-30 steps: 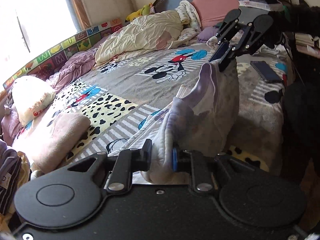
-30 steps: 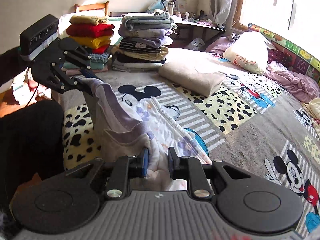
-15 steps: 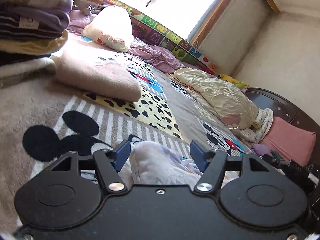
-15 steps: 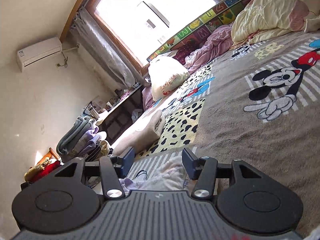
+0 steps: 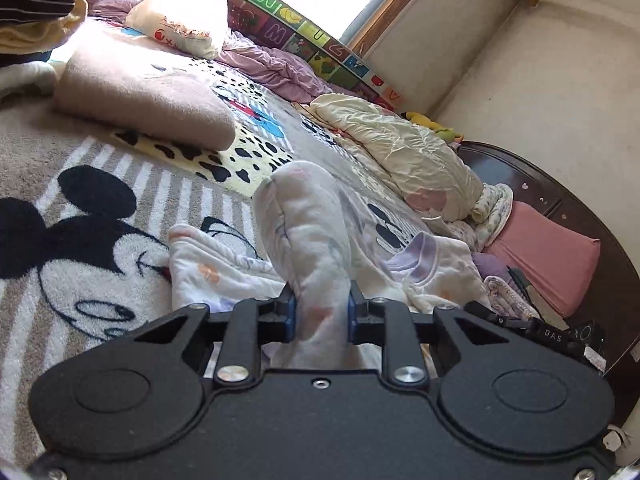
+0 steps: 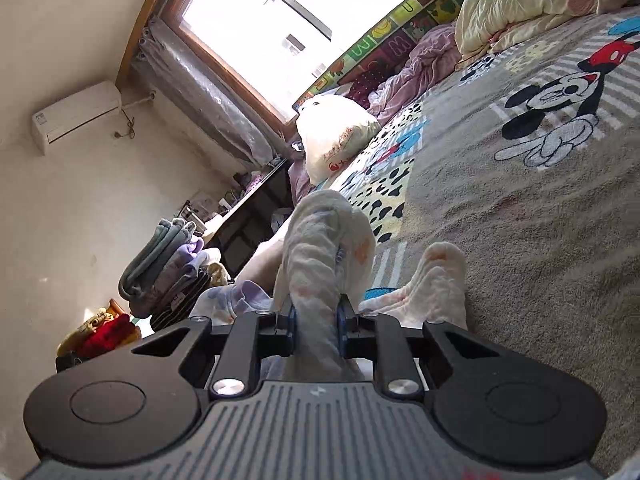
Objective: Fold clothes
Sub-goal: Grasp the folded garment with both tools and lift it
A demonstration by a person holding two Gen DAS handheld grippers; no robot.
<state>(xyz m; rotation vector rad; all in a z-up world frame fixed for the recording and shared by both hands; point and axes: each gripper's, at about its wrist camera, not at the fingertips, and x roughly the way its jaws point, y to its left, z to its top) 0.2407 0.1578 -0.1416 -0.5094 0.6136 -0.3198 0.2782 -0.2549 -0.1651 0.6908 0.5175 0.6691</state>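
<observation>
In the left wrist view, the left gripper (image 5: 319, 312) is clamped on a bunched fold of the white flowered garment (image 5: 308, 236), which lies rumpled on the cartoon-mouse blanket (image 5: 80, 216), on the near side of the rolled beige towel (image 5: 140, 92). In the right wrist view, the right gripper (image 6: 316, 322) pinches another bunched fold of the same garment (image 6: 324, 240), with the towel barely visible beyond it. This looks like the pick-up for a fold; next, both grips likely need to lift together and carry the cloth over itself.

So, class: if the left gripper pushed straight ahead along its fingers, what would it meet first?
The left gripper already clamps the white floral garment; past that bunched fold, probably the Mickey Mouse blanket, though depth is unclear.
</observation>
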